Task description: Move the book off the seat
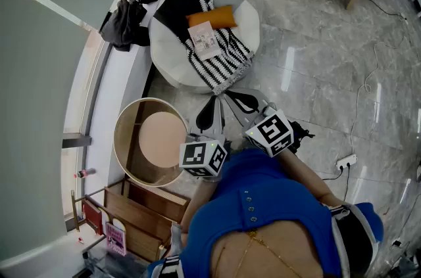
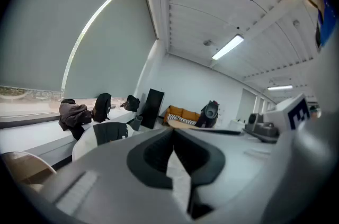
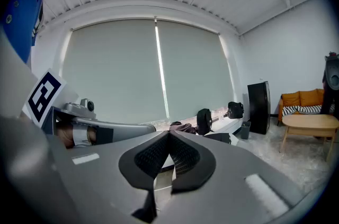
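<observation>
Head view looks down on a person in a blue top, holding both tongs close in front. The left tongs (image 1: 208, 114) and the right tongs (image 1: 242, 101) are each shut tight with nothing in them; the two gripper views show this well.

A bit farther on sits the round white seat (image 1: 170, 66) with a striped blanket (image 1: 227, 60) over it. The book (image 1: 204, 40) lies flat on that blanket, on the near side of an orange cushion (image 1: 212, 17).

I think the job has not really begun: the reach comes first. Next, one pair of tongs needs to open, go to the book's edge and pinch it.

Only the head view shows the book. The left gripper view shows an orange sofa (image 2: 180, 113) far across the room, and the right gripper view shows a big window blind (image 3: 153, 74).
</observation>
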A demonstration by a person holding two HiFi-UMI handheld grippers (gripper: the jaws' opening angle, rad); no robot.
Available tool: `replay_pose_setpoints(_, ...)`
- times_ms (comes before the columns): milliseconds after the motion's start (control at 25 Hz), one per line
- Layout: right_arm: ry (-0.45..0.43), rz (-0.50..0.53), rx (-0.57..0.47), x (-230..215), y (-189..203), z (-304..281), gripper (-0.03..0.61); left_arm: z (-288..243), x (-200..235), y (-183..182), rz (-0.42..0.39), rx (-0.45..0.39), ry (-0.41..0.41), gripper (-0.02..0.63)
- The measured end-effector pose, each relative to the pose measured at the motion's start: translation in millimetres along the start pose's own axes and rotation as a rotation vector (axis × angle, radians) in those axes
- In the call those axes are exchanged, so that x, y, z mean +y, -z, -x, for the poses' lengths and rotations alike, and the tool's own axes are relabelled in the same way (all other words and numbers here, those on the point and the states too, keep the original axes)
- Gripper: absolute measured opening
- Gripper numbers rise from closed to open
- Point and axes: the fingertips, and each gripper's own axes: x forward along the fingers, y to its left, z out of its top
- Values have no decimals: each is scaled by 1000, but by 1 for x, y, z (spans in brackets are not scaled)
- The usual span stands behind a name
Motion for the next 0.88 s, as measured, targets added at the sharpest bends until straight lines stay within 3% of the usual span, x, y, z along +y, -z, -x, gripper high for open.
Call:
replay_pose_setpoints(200, -17, -46, -40, -12, -2, 8, 0, -5, -6, 2, -5, -15, -13, 2)
replay_pose_setpoints(440, -22, -53, -16, -33, 6, 13, 0, -6, 1, 1, 21, -33, -67, 2)
replay_pose_setpoints(680, -11, -50, -9, -59, 2, -14, 0, -25, 40, -7, 39, -39, -130, 2)
replay_pose_setpoints(880, 21, -73, -2, -95, -1, -59, 0, -75, 82, -13, 57, -26, -130, 2)
